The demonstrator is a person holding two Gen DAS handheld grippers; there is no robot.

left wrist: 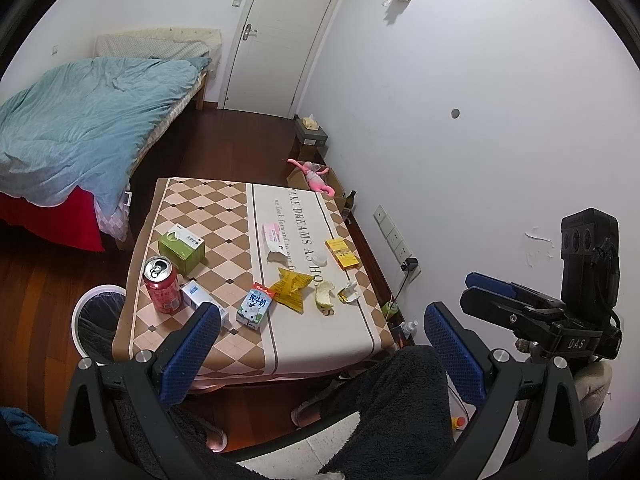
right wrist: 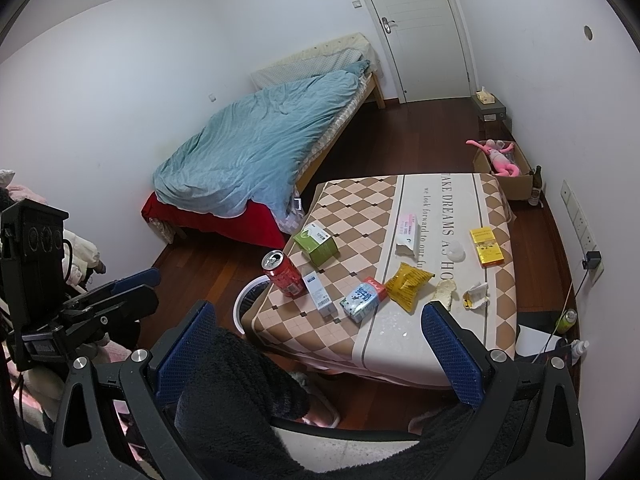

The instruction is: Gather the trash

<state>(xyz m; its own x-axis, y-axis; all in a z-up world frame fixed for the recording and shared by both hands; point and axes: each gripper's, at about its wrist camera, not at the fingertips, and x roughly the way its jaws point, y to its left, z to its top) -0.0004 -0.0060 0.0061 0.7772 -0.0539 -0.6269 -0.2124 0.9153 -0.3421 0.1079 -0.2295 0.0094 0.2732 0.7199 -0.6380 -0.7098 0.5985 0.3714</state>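
Note:
A low table (left wrist: pixel 320 340) with a checked cloth carries the litter: a red can (left wrist: pixel 162 284), a milk carton (left wrist: pixel 254 306), a yellow snack bag (left wrist: pixel 292 288), a fruit peel (left wrist: pixel 325 294), a crumpled wrapper (left wrist: pixel 349 292) and a torn white packet (left wrist: pixel 275 242). A green box (left wrist: pixel 182 246) and a yellow box (left wrist: pixel 342 253) also lie there. My left gripper (left wrist: pixel 322 307) hovers open short of the table's near edge, holding nothing. My right gripper (right wrist: pixel 318 305) is open and empty too, above a person's dark fleece knees. A white-rimmed bin (left wrist: pixel 80 312) stands left of the table.
A bed (right wrist: pixel 260 148) with a blue quilt fills the left of the room, and a shut door (left wrist: pixel 288 36) is at the back. A cardboard box with a pink toy (right wrist: pixel 502 162), bottles and wall sockets (left wrist: pixel 394 236) line the right wall. Wooden floor lies between bed and table.

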